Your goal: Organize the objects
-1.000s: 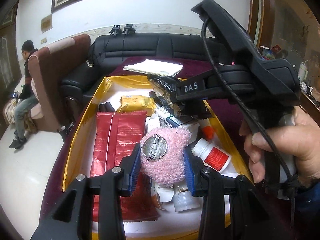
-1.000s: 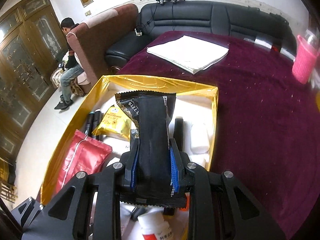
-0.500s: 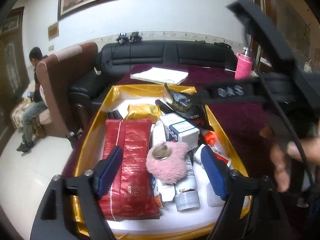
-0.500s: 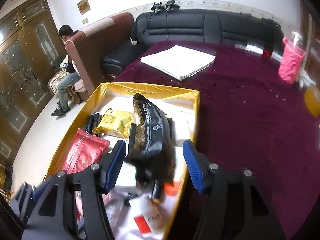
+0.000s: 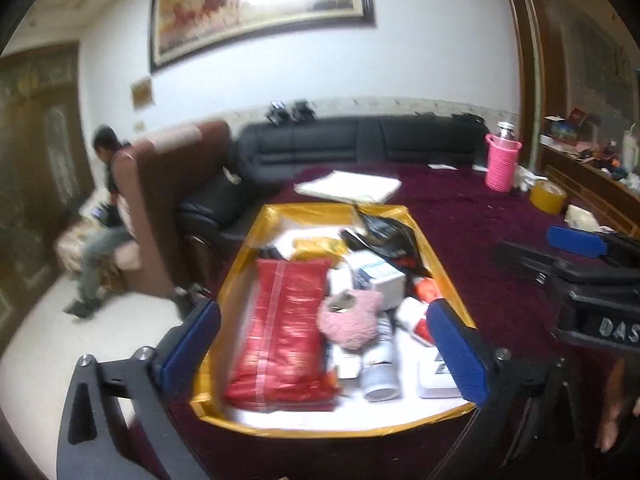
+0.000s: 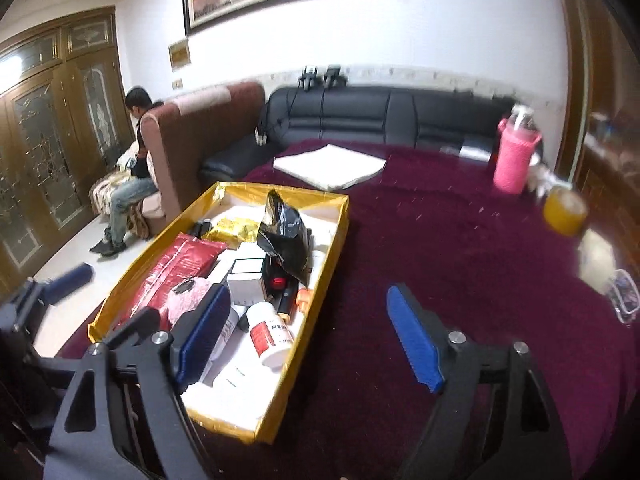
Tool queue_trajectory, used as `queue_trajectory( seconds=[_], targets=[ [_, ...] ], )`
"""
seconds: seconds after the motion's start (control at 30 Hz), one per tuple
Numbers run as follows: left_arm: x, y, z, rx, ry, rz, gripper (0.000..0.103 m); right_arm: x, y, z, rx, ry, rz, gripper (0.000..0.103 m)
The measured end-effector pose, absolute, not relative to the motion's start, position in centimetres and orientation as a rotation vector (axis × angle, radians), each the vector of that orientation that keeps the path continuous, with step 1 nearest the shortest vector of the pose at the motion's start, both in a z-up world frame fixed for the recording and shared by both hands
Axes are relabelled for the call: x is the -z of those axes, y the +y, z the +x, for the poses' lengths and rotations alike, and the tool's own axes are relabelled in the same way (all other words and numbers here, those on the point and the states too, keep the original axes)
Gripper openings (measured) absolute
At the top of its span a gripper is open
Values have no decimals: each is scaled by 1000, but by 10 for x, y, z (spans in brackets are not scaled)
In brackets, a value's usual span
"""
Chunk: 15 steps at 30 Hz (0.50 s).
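Label print on the white bottle [image 6: 272, 334] too small to read.

My claws' pads [image 5: 460, 344] look like ribbed blue rubber on matt black plastic arms. At twelve o'clock sits the tray [image 5: 256, 236], lined in shiny gold foil. Inside it are a glossy red foil pouch [image 5: 284, 328], a fuzzy pink puff [image 5: 352, 320] and a crinkled glossy black packet [image 6: 286, 236]. The tablecloth [image 6: 460, 264] is matt maroon velvet.

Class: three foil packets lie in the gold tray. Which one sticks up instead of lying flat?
The black packet; the red packet and gold packet lie flat.
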<state>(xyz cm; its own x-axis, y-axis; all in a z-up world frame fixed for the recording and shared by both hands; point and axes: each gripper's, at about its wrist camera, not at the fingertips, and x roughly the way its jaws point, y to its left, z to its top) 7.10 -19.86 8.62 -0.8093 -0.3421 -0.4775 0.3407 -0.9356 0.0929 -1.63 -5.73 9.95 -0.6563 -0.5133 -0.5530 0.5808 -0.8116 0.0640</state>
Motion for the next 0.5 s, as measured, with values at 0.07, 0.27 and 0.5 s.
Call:
queue_trajectory(
  seconds=[0.07, 0.27, 0.5],
  targets=[
    [-89, -196, 79, 2669, -48, 688, 102, -99, -54, -3, 2422, 162, 710, 81],
    [-87, -209, 100, 2542, 8, 610, 102, -86, -58, 14, 2444, 227, 686, 82],
    [-77, -229, 101, 2473, 25, 638, 102, -75, -56, 25, 2346, 174, 647, 82]
  ],
)
